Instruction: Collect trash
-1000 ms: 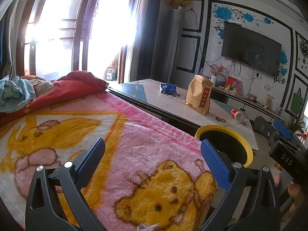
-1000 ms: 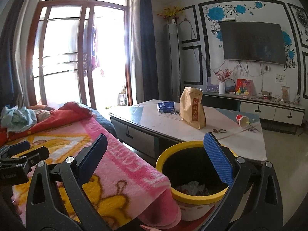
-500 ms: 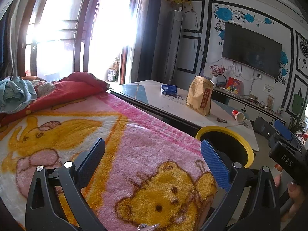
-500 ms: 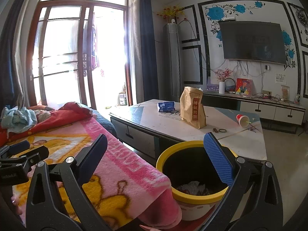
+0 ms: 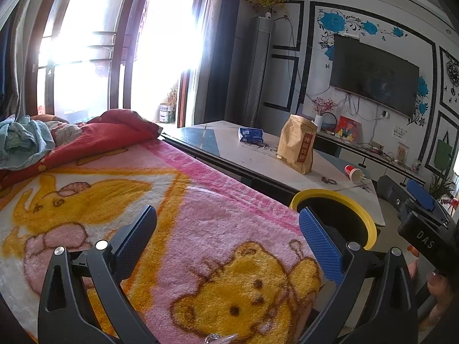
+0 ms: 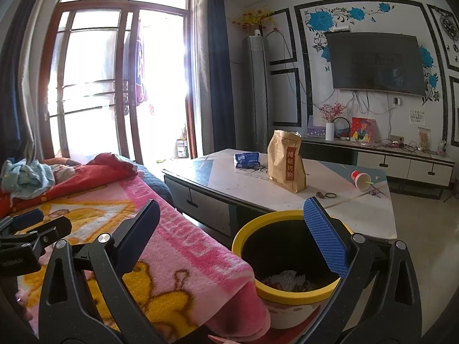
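A yellow-rimmed bin (image 6: 258, 230) (image 5: 370, 223) stands on the floor between the blanket-covered seat and the low table; crumpled wrappers (image 6: 289, 279) lie at its bottom. On the table are a red paper cup (image 6: 360, 178) (image 5: 354, 172) on its side, a blue packet (image 6: 246, 159) (image 5: 250, 134) and a tall brown paper bag (image 6: 285, 162) (image 5: 297, 147). My left gripper (image 5: 228, 229) hovers open over the pink blanket, empty. My right gripper (image 6: 232, 220) hovers open above the bin's near edge, empty. The right gripper's body also shows at the right of the left wrist view.
The pink cartoon blanket (image 5: 200, 229) covers the seat, with a red quilt (image 5: 114, 132) and blue cloth (image 5: 23, 140) at its far end. Small hair ties (image 6: 327, 194) lie on the table (image 6: 361, 215). A TV cabinet (image 6: 401, 166) lines the far wall.
Both views have shifted only slightly; the grippers stay open and nothing has been picked up or dropped.
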